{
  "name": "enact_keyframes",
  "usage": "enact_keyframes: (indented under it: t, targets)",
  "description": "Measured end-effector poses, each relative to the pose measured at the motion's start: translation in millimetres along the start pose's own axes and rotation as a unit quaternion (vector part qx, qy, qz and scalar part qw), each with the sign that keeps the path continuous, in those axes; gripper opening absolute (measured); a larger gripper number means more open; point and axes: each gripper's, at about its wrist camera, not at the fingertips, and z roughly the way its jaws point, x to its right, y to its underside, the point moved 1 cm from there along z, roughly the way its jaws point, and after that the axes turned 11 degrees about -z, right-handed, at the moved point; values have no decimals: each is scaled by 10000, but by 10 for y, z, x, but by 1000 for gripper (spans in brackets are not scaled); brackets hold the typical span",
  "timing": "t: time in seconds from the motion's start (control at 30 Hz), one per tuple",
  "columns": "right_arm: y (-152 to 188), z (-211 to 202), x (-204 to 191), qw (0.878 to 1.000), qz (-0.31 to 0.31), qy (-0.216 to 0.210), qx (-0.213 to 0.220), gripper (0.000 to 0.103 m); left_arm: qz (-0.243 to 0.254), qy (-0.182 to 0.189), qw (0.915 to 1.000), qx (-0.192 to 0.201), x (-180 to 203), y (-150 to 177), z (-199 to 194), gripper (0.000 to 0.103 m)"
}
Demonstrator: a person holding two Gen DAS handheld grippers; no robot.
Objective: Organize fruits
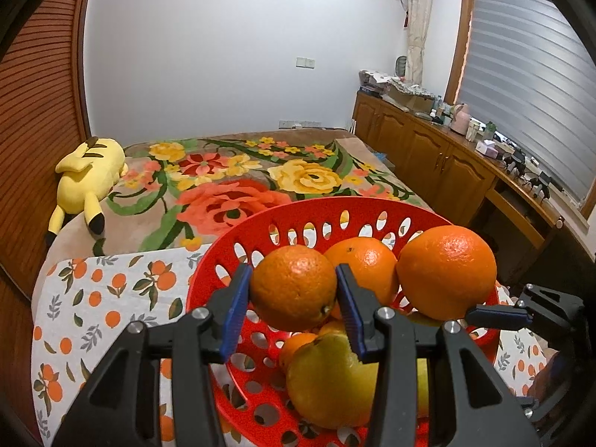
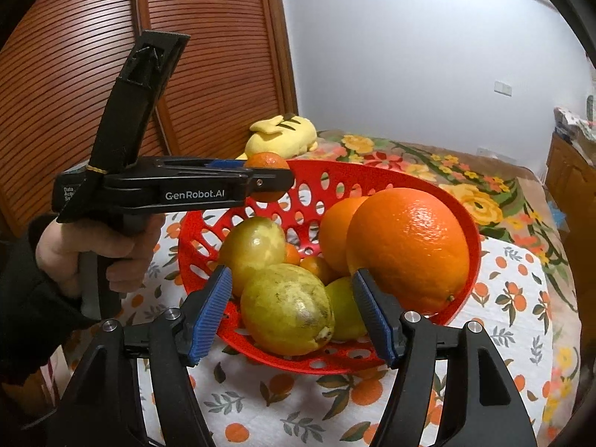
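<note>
Blue pads [image 1: 234, 313] of the left claw [image 1: 294, 311] clamp a small orange [image 1: 294, 287] above the basket [image 1: 298, 219]; right claw [image 2: 294, 311] gapes, empty, around a lemon [image 2: 287, 307]. Next, I'd guess: carry the orange clear.

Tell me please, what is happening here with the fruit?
A person is sorting fruit with two tools. The left hand-held gripper holds a small orange above the red basket. The right hand-held gripper is open around a yellow-green fruit in the basket, not pressing it. Two large oranges lie beside it.
</note>
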Motion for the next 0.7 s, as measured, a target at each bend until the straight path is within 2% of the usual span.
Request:
enact_keyframes:
  t: [0.1, 0.23, 0.7]
  targets:
    - [7, -17, -4, 10000, 30, 11, 15, 69, 23, -30, 10000, -25, 5, -2, 8, 44]
    - [22, -64, -17, 10000, 47, 44, 9, 69, 58, -116, 9999, 74, 8, -8, -32, 54]
    - [54, -191, -28, 9992, 168, 366, 46, 69, 152, -223, 9994, 207, 29, 140, -299, 56]
